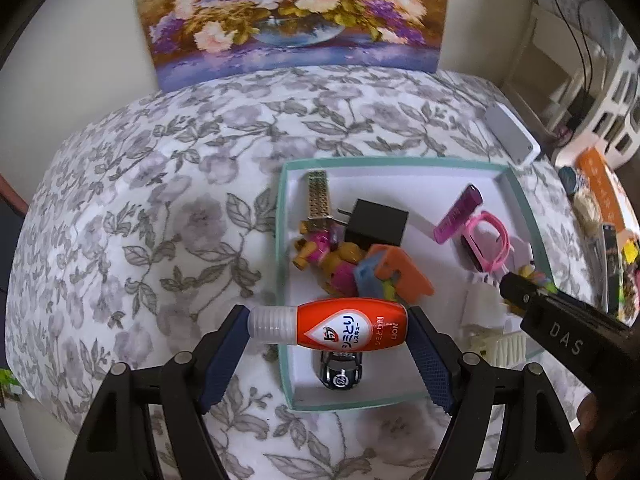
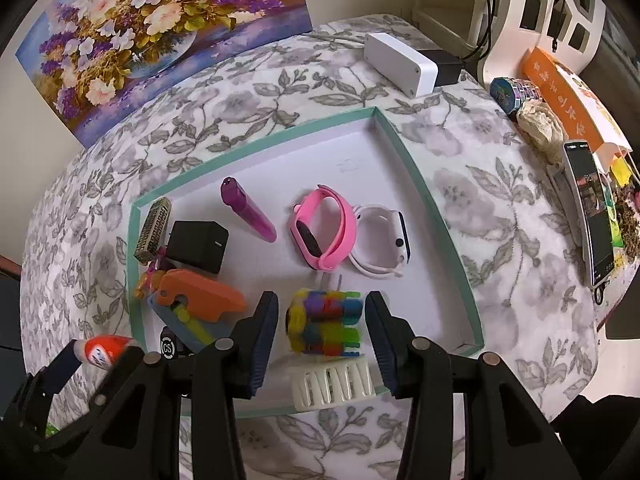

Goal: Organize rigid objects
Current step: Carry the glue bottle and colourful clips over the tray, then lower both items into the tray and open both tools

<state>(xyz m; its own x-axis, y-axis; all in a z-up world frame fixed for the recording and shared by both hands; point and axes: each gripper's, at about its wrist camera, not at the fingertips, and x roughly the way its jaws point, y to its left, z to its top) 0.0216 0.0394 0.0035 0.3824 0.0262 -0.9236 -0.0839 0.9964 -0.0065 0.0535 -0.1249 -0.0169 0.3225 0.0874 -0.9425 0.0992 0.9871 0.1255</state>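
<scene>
My left gripper (image 1: pixel 328 334) is shut on an orange bottle (image 1: pixel 348 326) with a clear cap. It holds the bottle sideways over the near left rim of a teal-edged white tray (image 1: pixel 400 184). The bottle (image 2: pixel 106 350) also shows at the lower left of the right wrist view. My right gripper (image 2: pixel 322 342) hangs over the tray (image 2: pixel 328 148), and a blurred multicoloured cylinder toy (image 2: pixel 324 322) sits between its fingers with small gaps on both sides. In the tray lie a pink band (image 2: pixel 324 232), a white watch (image 2: pixel 384 240), a purple tube (image 2: pixel 248 208) and a black charger (image 2: pixel 198 246).
The tray also holds an orange and blue toy (image 2: pixel 200 292), a gold strap (image 2: pixel 154 230), a toy car (image 1: pixel 340 372) and a white ribbed clip (image 2: pixel 332 384). On the floral cloth to the right are a white box (image 2: pixel 400 62), a phone (image 2: pixel 592 208) and an orange carton (image 2: pixel 568 96). A flower painting (image 2: pixel 160 32) stands behind.
</scene>
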